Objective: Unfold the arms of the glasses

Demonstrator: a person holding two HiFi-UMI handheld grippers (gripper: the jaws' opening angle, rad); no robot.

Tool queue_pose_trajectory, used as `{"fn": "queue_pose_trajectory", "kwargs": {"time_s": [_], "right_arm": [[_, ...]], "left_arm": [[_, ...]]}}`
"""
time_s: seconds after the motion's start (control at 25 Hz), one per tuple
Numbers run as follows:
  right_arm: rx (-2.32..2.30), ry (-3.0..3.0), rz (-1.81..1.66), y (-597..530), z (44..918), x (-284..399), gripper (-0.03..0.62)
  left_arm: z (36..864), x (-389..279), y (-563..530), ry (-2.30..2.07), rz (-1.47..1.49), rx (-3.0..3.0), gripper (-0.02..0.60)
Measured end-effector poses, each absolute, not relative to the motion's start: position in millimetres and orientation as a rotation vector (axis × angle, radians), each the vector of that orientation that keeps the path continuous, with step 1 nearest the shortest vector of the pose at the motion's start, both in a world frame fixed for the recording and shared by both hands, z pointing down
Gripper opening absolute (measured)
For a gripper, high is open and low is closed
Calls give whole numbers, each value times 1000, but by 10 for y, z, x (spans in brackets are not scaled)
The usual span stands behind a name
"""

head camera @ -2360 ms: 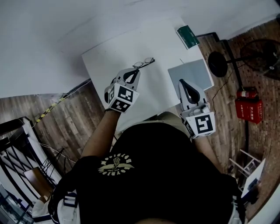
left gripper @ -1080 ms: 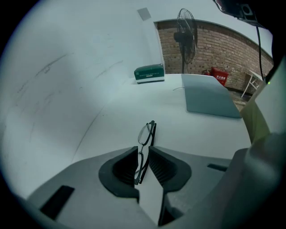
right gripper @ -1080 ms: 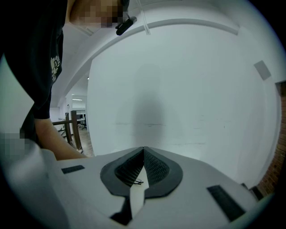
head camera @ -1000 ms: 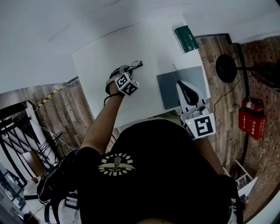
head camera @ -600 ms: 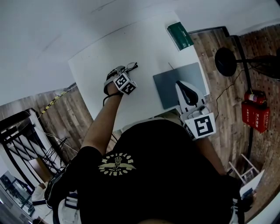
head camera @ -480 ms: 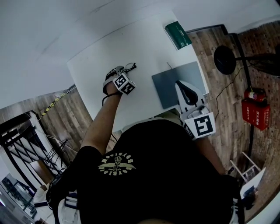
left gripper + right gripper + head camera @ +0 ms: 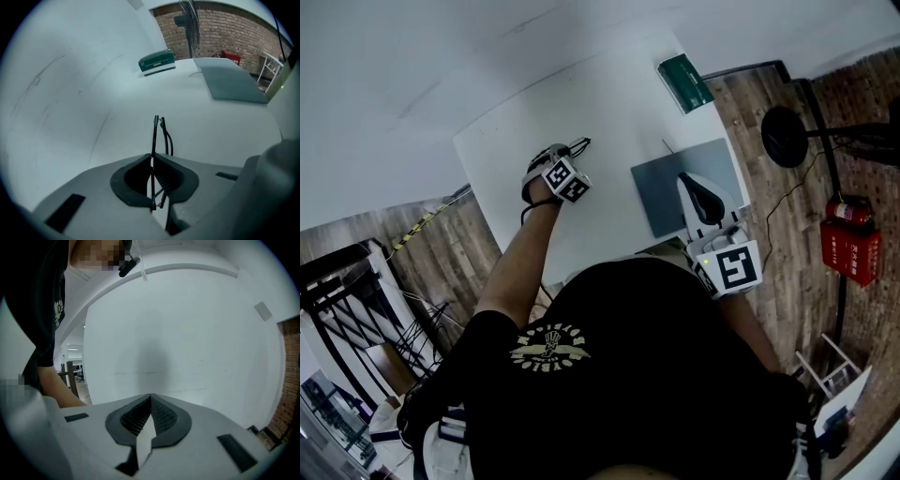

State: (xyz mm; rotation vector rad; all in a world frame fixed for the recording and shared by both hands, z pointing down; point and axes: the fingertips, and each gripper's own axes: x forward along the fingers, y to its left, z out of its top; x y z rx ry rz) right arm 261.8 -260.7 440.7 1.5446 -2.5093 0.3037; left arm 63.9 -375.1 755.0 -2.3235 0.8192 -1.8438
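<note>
Thin black-framed glasses (image 7: 155,140) stand edge-on between the pads of my left gripper (image 7: 152,159), which is shut on the frame; a folded arm curves along the right side of it. In the head view the left gripper (image 7: 555,161) is out over the white table (image 7: 609,103) with the glasses (image 7: 577,146) poking from its tip. My right gripper (image 7: 705,197) hangs shut and empty over the grey mat near the table's front edge. In its own view the right gripper (image 7: 150,399) points at a bare white wall, its jaws pressed together.
A grey mat (image 7: 670,187) lies on the table's right front part. A green box (image 7: 684,82) sits at the far right corner, and shows again as the green box (image 7: 157,61) in the left gripper view. A fan stand (image 7: 787,136) and a red canister (image 7: 851,248) are on the floor at the right.
The left gripper came forward onto the glasses and now holds them, pointing steeply down. Over the last second both hands barely moved; the right gripper stayed shut.
</note>
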Motion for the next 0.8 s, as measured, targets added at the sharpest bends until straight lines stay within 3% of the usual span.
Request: {"fn": "queue_pose_trajectory", "kwargs": {"time_s": [0.24,0.8], "right_arm": [[1497,-2555,296,-2620,4355,2390,0],[1334,-2705,235,-2633,4100,1505,0]], "left_arm": [[7326,359,-3732,1102,-1697,-2555,23],[5745,-127,-3479,1580,-818,-2999,23]]}}
